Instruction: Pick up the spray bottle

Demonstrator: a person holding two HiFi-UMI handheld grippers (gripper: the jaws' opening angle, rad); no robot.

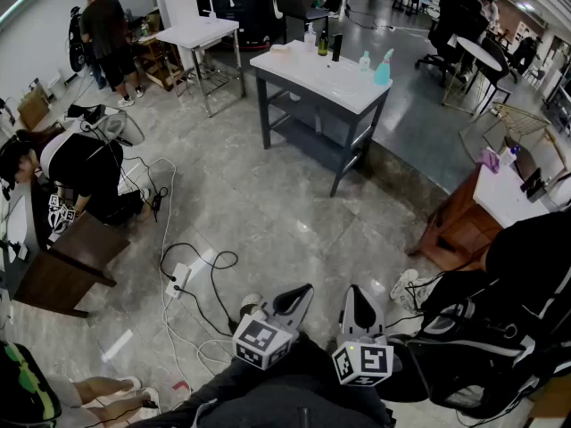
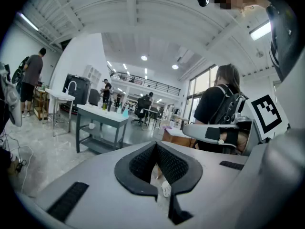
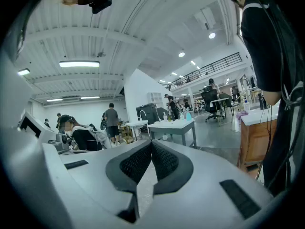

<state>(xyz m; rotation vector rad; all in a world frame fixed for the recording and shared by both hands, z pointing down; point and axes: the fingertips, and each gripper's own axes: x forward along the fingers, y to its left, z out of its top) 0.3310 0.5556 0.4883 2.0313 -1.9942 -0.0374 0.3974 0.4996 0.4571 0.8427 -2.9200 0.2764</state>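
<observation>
The spray bottle (image 1: 384,67) is teal and stands on the right end of a white-topped grey table (image 1: 303,71) far across the floor, beside a few other bottles. It shows small in the left gripper view as a teal spray bottle (image 2: 125,111) and in the right gripper view as the same spray bottle (image 3: 188,116). My left gripper (image 1: 299,294) and right gripper (image 1: 361,300) are side by side close to my body, both pointing toward that table and far short of it. The left gripper (image 2: 155,145) has its jaws together and empty. The right gripper (image 3: 151,142) is shut with nothing in it.
Cables and a power strip (image 1: 178,279) lie on the floor between me and the table. A person (image 1: 80,172) crouches at the left and another person with a backpack (image 1: 508,319) stands close at my right. A wooden cabinet (image 1: 459,226) and a white sink table (image 1: 198,32) flank the route.
</observation>
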